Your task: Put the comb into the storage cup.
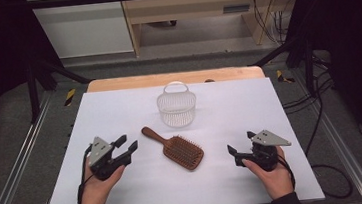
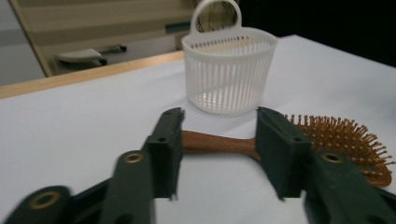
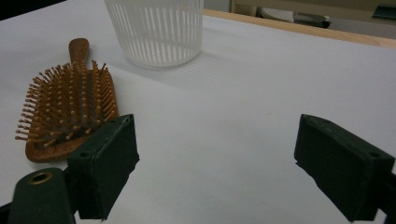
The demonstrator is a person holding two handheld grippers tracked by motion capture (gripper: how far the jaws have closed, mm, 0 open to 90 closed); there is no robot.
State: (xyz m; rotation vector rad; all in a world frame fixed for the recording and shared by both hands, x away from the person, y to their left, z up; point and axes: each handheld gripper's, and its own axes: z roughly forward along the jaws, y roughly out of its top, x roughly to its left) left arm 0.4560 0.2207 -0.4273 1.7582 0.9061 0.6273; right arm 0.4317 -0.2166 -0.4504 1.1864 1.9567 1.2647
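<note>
**Ana:** High view first. What is on the table (image 1: 127, 187)?

**Ben:** A white sheet covers most of it, with a wooden strip showing along the far edge. A white slatted basket (image 1: 177, 106) with a loop handle stands upright toward the far middle. A wooden hairbrush (image 1: 175, 148) lies nearer the person, bristles up, its handle pointing to the far left and its head toward the near right.

**Ana:** Does the brush touch the basket?

**Ben:** No, they are near each other but apart.

**Ana:** And the tongs?

**Ben:** The left gripper (image 1: 126, 148) is held in the person's left hand (image 1: 96, 183), just left of the brush handle. Its jaws are spread and hold nothing. In the left gripper view the handle (image 2: 217, 142) runs across the gap beyond the jaw tips, with the basket (image 2: 229, 70) farther back.

**Ana:** The other side?

**Ben:** The right gripper (image 1: 233, 155) sits in the right hand (image 1: 271, 173), to the right of the brush head and apart from it. Its jaws are spread wide and empty. In the right gripper view bare white sheet lies between them, the brush (image 3: 70, 109) is off to the left, and the basket (image 3: 156, 30) is beyond it.
</note>
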